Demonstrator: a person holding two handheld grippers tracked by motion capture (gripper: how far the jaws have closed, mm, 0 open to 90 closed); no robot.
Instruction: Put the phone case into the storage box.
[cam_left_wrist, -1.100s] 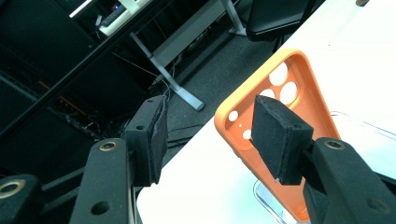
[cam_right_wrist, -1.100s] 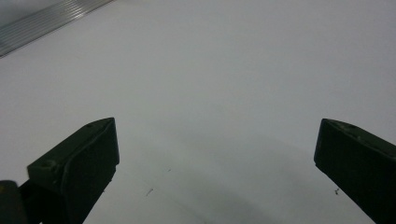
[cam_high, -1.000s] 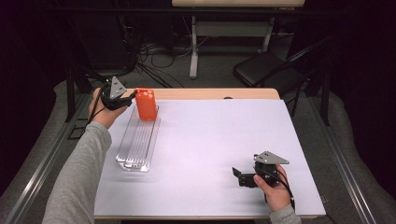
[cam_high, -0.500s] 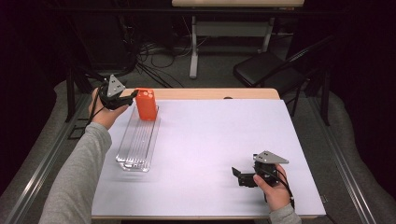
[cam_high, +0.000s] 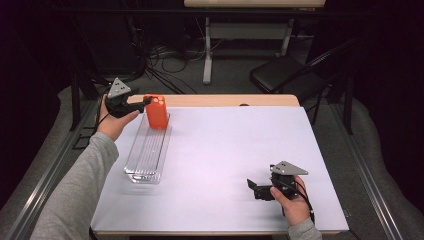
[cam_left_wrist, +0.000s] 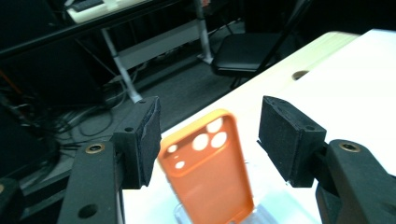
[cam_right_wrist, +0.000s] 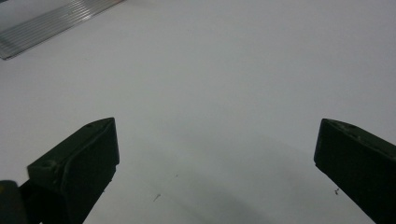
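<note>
An orange phone case stands upright at the far end of a clear slotted rack on the left of the white table. My left gripper is level with the top of the case, just left of it. In the left gripper view the case shows its camera cut-outs in the gap of my left gripper. Those jaws have just been opening, and neither pad touches the case. My right gripper rests open near the table's front right, and in its own view it holds nothing.
A light wooden strip runs along the far edge of the table. A black chair and floor cables lie beyond it. One corner of the rack shows in the right gripper view.
The left gripper has eased slightly left, away from the orange case. The case still stands in the rack. The right hand has stayed put.
</note>
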